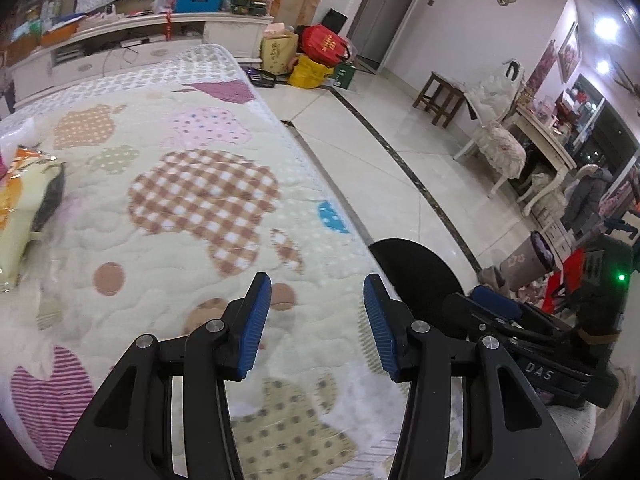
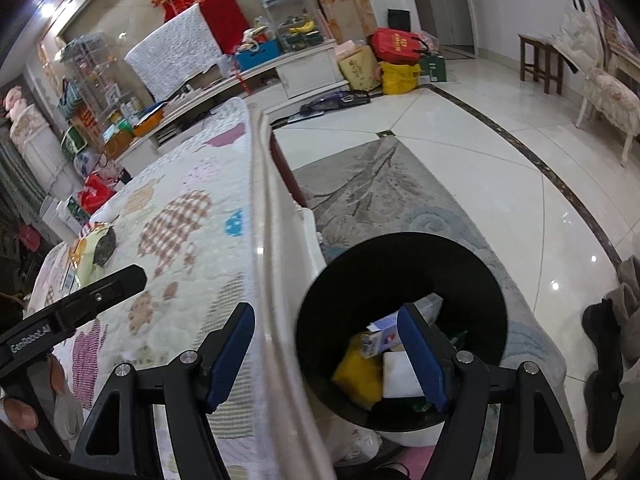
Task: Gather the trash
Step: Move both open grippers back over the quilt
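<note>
A black trash bin (image 2: 400,272) stands on the floor beside the table, holding a yellow packet (image 2: 356,376), a white block (image 2: 400,380) and small cartons (image 2: 380,336). Its rim also shows in the left wrist view (image 1: 412,264). My right gripper (image 2: 326,354) is open and empty, above the table edge and the bin. My left gripper (image 1: 316,328) is open and empty over the quilted table cover (image 1: 200,200). Snack wrappers (image 1: 28,208) lie at the table's left; they also show in the right wrist view (image 2: 96,248). The right gripper shows in the left wrist view (image 1: 520,320).
A grey rug (image 2: 400,200) lies under the bin on the tiled floor. A TV cabinet (image 1: 140,40), boxes and red and yellow bags (image 1: 316,56) stand at the back. A wooden stool (image 1: 440,96) and chairs (image 1: 496,148) stand right. Dark shoes (image 2: 604,360) lie near the bin.
</note>
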A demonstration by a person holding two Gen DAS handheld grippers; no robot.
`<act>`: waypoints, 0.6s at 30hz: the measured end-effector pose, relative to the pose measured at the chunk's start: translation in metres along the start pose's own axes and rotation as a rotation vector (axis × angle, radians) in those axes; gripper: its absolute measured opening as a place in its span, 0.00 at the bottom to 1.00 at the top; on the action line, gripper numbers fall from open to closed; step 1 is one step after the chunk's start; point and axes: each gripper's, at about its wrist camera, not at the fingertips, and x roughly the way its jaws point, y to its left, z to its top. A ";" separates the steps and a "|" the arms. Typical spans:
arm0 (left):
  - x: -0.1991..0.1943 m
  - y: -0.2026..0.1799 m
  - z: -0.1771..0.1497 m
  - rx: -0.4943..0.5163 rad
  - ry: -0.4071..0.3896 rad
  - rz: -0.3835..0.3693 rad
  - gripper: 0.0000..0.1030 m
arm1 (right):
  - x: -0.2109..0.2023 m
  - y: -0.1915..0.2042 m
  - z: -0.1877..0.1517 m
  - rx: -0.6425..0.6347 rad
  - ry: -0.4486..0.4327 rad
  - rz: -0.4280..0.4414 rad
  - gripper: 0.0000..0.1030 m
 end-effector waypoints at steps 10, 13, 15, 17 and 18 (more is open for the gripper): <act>-0.020 0.040 -0.009 -0.032 -0.033 0.088 0.45 | 0.011 0.056 0.002 -0.090 0.017 0.046 0.70; -0.026 0.058 -0.012 -0.054 -0.037 0.113 0.45 | 0.018 0.077 0.000 -0.117 0.029 0.069 0.70; -0.032 0.069 -0.015 -0.068 -0.042 0.128 0.45 | 0.023 0.092 -0.001 -0.140 0.040 0.086 0.70; -0.038 0.081 -0.018 -0.082 -0.046 0.144 0.45 | 0.029 0.107 -0.003 -0.160 0.052 0.101 0.70; -0.041 0.088 -0.019 -0.089 -0.048 0.153 0.45 | 0.031 0.113 -0.004 -0.169 0.057 0.107 0.70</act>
